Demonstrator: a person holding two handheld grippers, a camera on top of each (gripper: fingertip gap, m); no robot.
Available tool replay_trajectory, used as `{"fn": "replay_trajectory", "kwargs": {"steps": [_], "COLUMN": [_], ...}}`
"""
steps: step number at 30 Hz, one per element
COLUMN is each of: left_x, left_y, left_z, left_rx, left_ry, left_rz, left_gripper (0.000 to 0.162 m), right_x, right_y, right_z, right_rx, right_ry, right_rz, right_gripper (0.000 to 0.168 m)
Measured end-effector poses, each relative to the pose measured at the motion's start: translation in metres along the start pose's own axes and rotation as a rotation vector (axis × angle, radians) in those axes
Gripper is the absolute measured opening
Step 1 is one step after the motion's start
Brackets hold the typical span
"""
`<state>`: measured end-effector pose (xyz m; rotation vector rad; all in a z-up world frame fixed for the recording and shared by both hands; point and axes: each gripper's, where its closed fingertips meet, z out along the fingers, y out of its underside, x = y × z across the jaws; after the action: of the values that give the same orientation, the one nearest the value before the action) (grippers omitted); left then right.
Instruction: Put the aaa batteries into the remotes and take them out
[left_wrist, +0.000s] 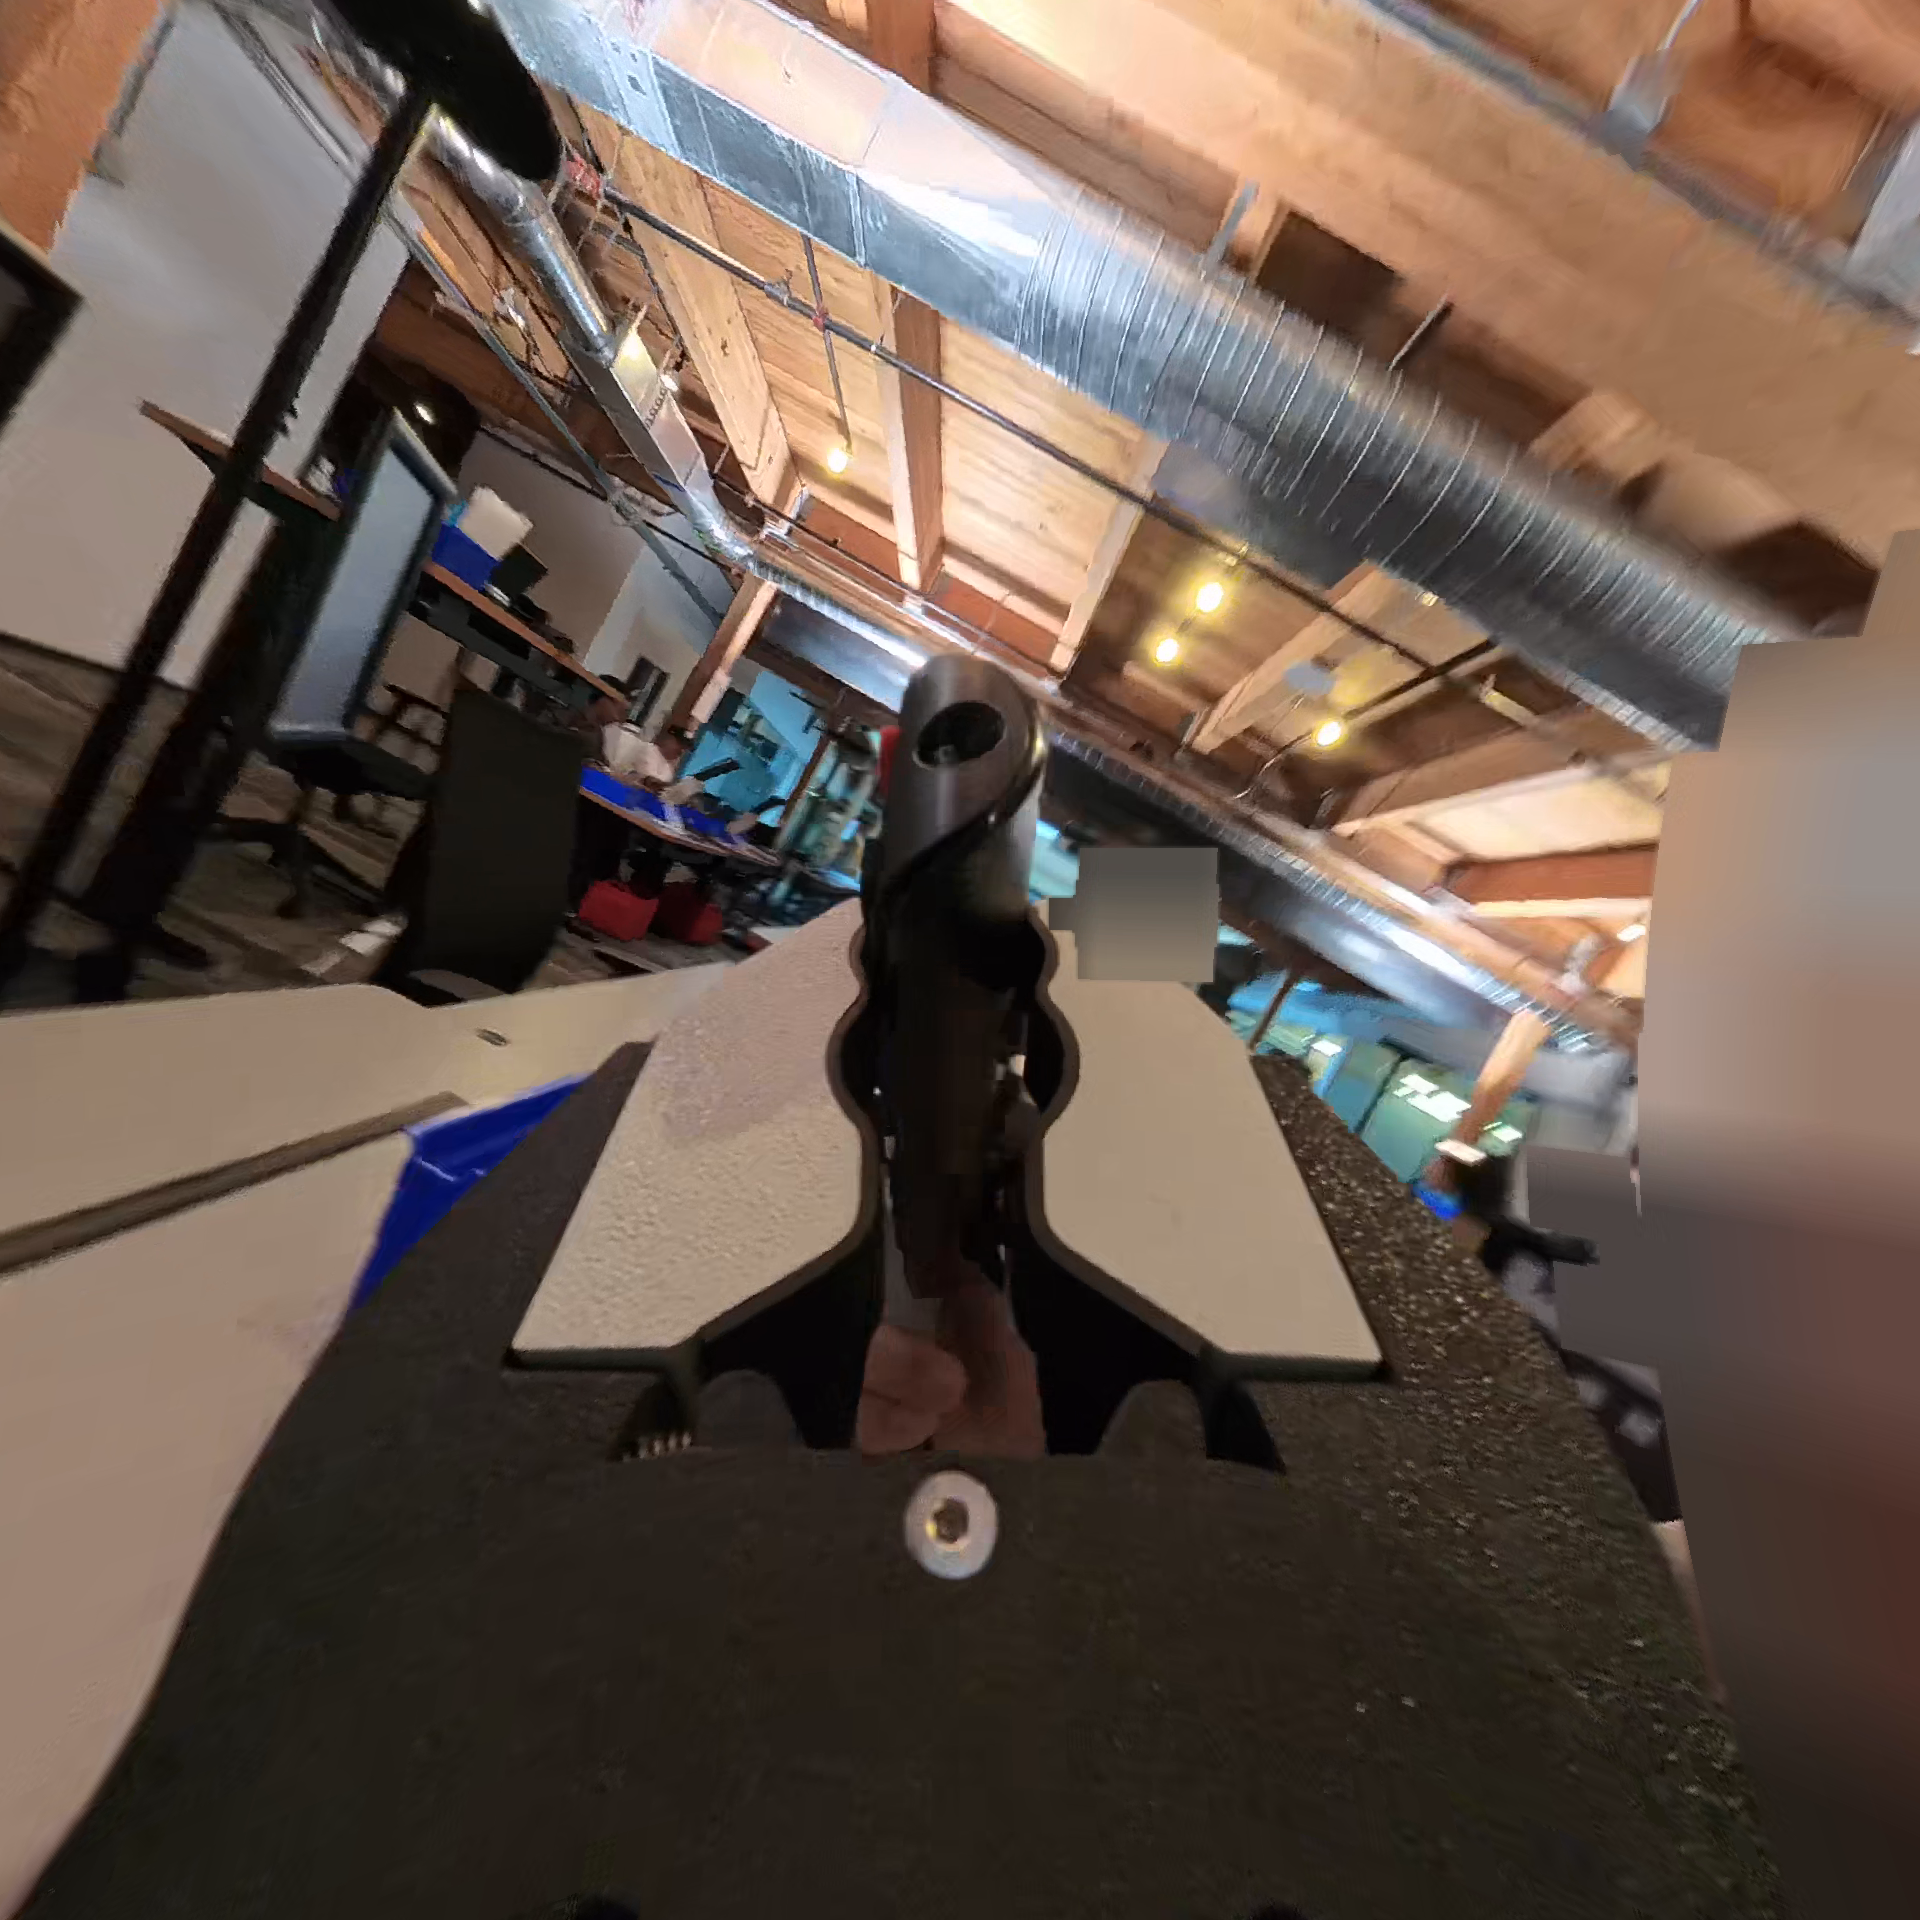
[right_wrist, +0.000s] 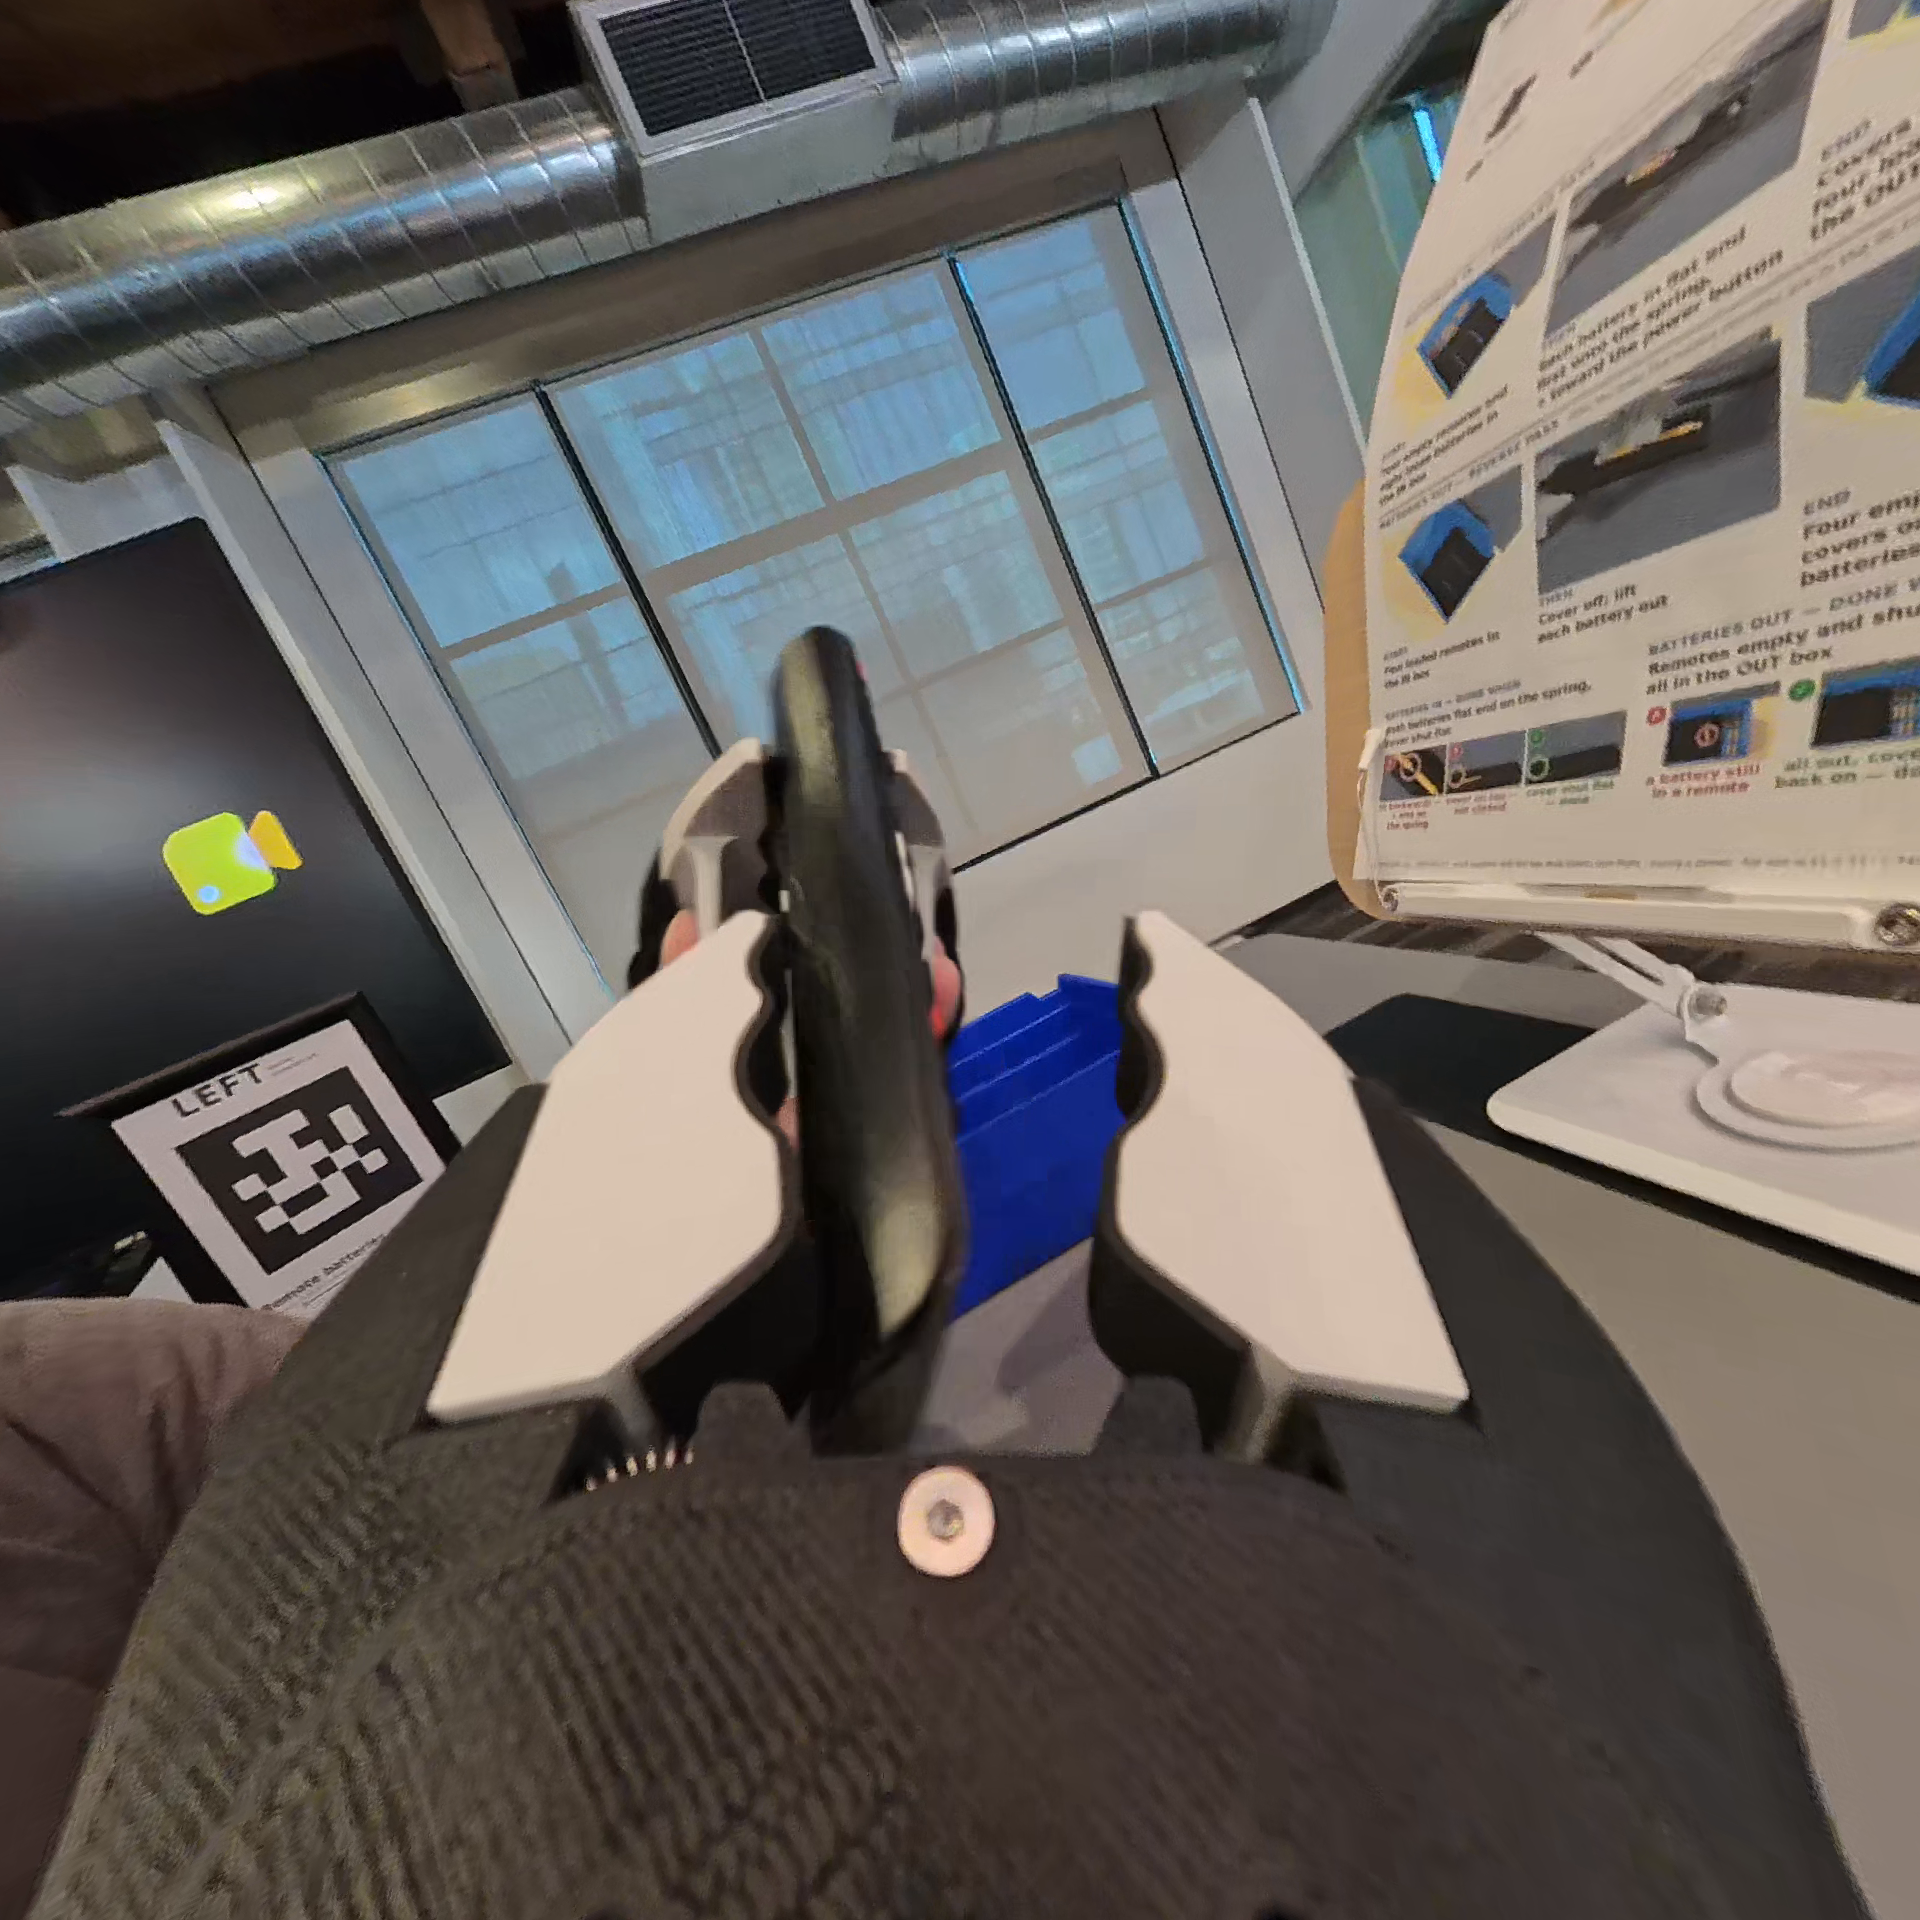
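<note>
Right wrist view, remote (right_wrist: 862, 997) upright between spread fingers (right_wrist: 665, 1132), left gripper (right_wrist: 821, 821) clamping it

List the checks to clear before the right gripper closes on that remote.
1. Left gripper clamped on the remote: ok.
2. Right gripper open: ok.
3. Remote between the right gripper's fingers: ok.
4. Remote centred in that gap: not ok; in the right wrist view it sits close to the finger on the picture's left, well apart from the other.
5. Battery cover on or off: cannot tell, the remote shows edge-on.
6. Batteries in sight: not ok, none visible.
</note>
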<state>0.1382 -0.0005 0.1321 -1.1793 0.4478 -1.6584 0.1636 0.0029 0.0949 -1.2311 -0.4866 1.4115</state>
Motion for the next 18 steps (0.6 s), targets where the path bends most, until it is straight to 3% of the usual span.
{"fn": "replay_trajectory", "kwargs": {"steps": [5,13,15,16,18], "left_x": [-0.026,-0.028,-0.030,-0.033,-0.034], "left_y": [-0.005,0.014,0.020,0.022,0.023], "left_z": [-0.007,-0.001,0.001,0.000,0.000], "left_rx": [0.053,-0.074,-0.117,-0.132,-0.128], "left_ry": [-0.025,-0.093,-0.131,-0.153,-0.161], "left_rz": [-0.192,-0.013,0.043,0.069,0.063], "left_gripper": [0.025,0.024,0.023,0.023,0.023], "right_x": [0.007,0.027,0.024,0.021,0.020], "right_y": [0.005,0.035,0.033,0.033,0.032], "right_z": [0.001,0.006,0.003,0.003,0.003], "right_rx": [0.016,-0.047,-0.051,-0.073,-0.083], "right_ry": [-0.017,0.113,0.098,0.086,0.117], "right_rz": [0.126,0.239,0.197,0.165,0.101], "right_gripper": [0.068,0.066,0.052,0.038,0.031]}}
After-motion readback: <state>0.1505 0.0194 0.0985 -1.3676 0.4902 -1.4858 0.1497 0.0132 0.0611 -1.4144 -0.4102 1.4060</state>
